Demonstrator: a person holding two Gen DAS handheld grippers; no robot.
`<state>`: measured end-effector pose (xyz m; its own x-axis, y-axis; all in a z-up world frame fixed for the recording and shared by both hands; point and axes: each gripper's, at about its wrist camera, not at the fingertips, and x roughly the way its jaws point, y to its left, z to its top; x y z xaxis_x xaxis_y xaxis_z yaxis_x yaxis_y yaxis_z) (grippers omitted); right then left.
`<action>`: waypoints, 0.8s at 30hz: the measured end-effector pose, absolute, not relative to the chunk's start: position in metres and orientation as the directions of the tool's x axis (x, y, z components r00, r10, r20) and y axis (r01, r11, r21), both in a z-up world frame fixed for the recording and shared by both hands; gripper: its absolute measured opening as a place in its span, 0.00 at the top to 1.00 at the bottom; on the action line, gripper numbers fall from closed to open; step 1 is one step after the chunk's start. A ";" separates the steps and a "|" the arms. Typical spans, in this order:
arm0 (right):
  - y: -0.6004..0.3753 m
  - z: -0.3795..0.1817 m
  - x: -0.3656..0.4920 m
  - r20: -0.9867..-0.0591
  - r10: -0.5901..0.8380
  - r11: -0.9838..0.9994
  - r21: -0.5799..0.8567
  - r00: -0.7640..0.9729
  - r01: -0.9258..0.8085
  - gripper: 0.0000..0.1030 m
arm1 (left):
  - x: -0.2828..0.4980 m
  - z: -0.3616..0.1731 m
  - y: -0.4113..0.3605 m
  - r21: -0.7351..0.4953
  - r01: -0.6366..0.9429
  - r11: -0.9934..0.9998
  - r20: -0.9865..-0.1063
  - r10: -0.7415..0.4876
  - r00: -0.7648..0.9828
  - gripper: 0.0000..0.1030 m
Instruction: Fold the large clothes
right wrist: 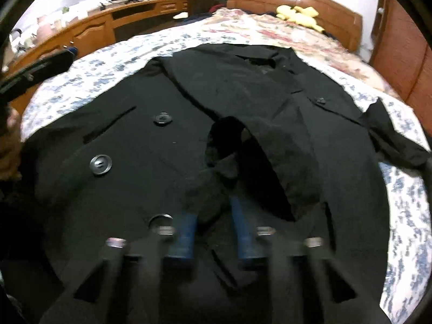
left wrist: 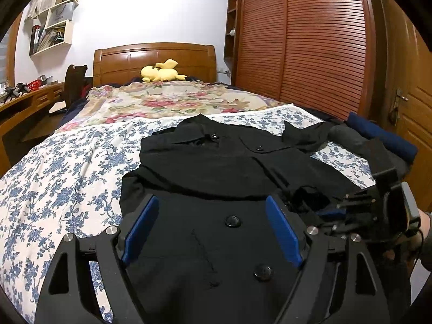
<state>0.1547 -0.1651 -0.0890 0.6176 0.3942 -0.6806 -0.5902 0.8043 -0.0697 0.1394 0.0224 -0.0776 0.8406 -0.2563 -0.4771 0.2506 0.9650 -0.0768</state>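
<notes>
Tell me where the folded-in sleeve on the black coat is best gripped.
At the cuff end of the sleeve, where its edge bunches up off the coat. Probably come from the hem side, as the right hand-held gripper does, so only the sleeve layer is pinched.

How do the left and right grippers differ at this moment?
The left gripper has its jaws wide apart over the black coat with nothing between the pads; the right gripper has its jaws drawn in on a bunched fold of the coat. The left looks sharp, the right motion-blurred. Both have blue pads and sit over the coat's buttoned front.
</notes>
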 end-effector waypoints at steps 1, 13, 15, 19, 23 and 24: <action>-0.168 -0.086 0.153 -0.677 0.395 0.804 -0.073 0.622 -0.590 0.94 | 0.140 -0.078 0.022 -0.075 0.252 0.965 -0.478 -0.256 0.840 0.20; -0.222 0.002 0.095 -0.514 0.493 0.811 -0.021 0.702 -0.585 0.96 | 0.138 -0.074 0.024 -0.083 0.250 0.965 -0.469 -0.259 0.844 0.20; -0.227 0.013 0.082 -0.496 0.512 0.805 -0.009 0.702 -0.593 0.96 | 0.138 -0.073 0.026 -0.087 0.248 0.965 -0.465 -0.260 0.846 0.20; -0.237 0.027 0.058 -0.461 0.534 0.797 -0.005 0.709 -0.604 0.96 | 0.136 -0.071 0.027 -0.089 0.249 0.964 -0.459 -0.261 0.849 0.20; -0.244 0.022 0.061 -0.463 0.478 0.833 -0.033 0.747 -0.553 0.96 | 0.136 -0.072 0.026 -0.085 0.248 0.965 -0.462 -0.259 0.849 0.20; -0.246 0.020 0.062 -0.472 0.461 0.840 -0.040 0.751 -0.541 0.96 | 0.136 -0.072 0.026 -0.085 0.249 0.965 -0.461 -0.259 0.849 0.20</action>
<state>0.0620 -0.2460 0.0196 0.7512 0.4613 -0.4721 -0.5411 0.8400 -0.0402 0.1359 0.0262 -0.0716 0.8486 -0.2593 -0.4611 0.2486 0.9649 -0.0851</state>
